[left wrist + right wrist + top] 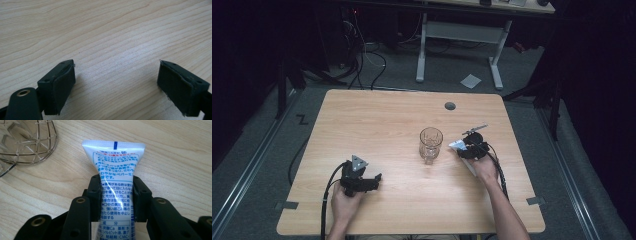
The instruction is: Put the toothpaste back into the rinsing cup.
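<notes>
**Tube in hand, glass still empty**

The right gripper [116, 195] has its jaws closed on a white toothpaste tube [115, 170], pinching it across the middle with the flat crimped end pointing forward. In the high view the tube [458, 145] is held just right of the clear glass [431, 144], which stands upright near the middle of the wooden table [377, 115]. The right gripper view catches part of the glass [27, 142] at the top left, close to the tube's end but not touching it.

The left gripper [116, 82] hangs low over bare wood at the near left of the table, well apart from the glass — its jaws are spread wide and hold nothing.

The work looks to be dropping the tube into the glass. Judged that way, the pick-up is done and the grip looks firm and square. What is left is the larger part — carrying the tube over the rim, lowering it in and letting go. Nothing can be seen inside the glass.
</notes>
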`<state>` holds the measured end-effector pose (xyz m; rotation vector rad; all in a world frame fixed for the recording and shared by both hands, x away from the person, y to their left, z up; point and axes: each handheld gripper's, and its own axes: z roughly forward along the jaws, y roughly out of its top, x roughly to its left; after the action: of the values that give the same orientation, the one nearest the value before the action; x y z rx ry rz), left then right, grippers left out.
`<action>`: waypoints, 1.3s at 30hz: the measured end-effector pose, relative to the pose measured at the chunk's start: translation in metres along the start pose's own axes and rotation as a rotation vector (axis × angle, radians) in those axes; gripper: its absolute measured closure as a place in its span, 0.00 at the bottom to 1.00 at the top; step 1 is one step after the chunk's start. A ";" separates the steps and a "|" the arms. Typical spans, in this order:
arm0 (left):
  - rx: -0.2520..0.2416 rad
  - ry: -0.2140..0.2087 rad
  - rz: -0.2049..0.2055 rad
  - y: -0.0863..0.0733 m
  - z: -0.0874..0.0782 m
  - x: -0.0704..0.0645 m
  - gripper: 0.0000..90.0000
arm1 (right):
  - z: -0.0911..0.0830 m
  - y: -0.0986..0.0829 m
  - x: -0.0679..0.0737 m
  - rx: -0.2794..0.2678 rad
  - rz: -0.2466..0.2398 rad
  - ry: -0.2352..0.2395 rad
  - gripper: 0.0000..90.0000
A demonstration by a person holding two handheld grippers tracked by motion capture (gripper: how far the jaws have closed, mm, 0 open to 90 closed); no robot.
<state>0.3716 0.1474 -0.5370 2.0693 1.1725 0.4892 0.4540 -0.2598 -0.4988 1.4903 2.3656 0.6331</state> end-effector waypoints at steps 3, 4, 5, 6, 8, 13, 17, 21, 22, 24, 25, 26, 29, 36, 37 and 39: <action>0.000 0.000 0.000 0.000 0.000 0.000 0.17 | -0.001 0.000 0.001 0.003 -0.009 0.001 0.74; 0.000 0.000 0.000 0.000 0.000 0.000 0.17 | -0.001 0.000 0.001 0.000 -0.010 0.005 0.74; 0.000 0.000 0.000 0.000 0.000 0.000 0.17 | -0.002 0.000 0.001 0.004 -0.011 0.005 0.74; 0.000 0.000 0.000 0.000 0.000 0.000 0.17 | -0.002 0.000 0.002 0.005 -0.017 0.004 0.74; 0.000 0.000 0.001 0.000 0.000 0.000 0.17 | -0.005 -0.001 0.002 0.000 -0.019 0.007 0.74; 0.000 0.000 0.001 0.000 0.000 0.000 0.17 | -0.014 -0.002 0.003 -0.027 -0.026 0.016 0.74; 0.000 0.001 -0.001 0.000 0.000 0.000 0.17 | -0.023 -0.003 0.005 -0.045 -0.044 0.021 0.74; 0.001 0.003 -0.001 0.000 0.000 0.000 0.17 | -0.032 -0.005 0.006 -0.083 -0.044 0.033 0.74; 0.001 0.003 -0.001 0.000 0.000 0.000 0.17 | -0.033 -0.006 0.007 -0.091 -0.045 0.034 0.74; 0.000 0.003 -0.001 0.000 0.000 0.000 0.17 | -0.037 -0.007 0.008 -0.102 -0.051 0.038 0.74; 0.001 0.003 -0.001 0.000 0.000 0.000 0.17 | -0.038 -0.007 0.008 -0.108 -0.055 0.042 0.74; 0.000 0.003 -0.001 0.000 0.000 0.000 0.17 | -0.039 -0.007 0.009 -0.111 -0.058 0.041 0.74; 0.001 0.003 -0.001 0.000 0.000 0.000 0.17 | -0.044 -0.007 0.009 -0.131 -0.055 0.048 0.74; 0.001 0.003 0.000 0.000 0.000 0.000 0.17 | -0.053 -0.008 0.014 -0.159 -0.069 0.063 0.74; 0.001 0.003 -0.001 0.000 0.000 0.000 0.17 | -0.055 -0.008 0.015 -0.160 -0.069 0.062 0.74; 0.001 0.003 -0.001 0.000 0.000 0.000 0.17 | -0.057 -0.009 0.016 -0.171 -0.069 0.069 0.74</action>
<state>0.3715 0.1472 -0.5370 2.0694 1.1752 0.4918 0.4147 -0.2614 -0.4537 1.3289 2.3354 0.8586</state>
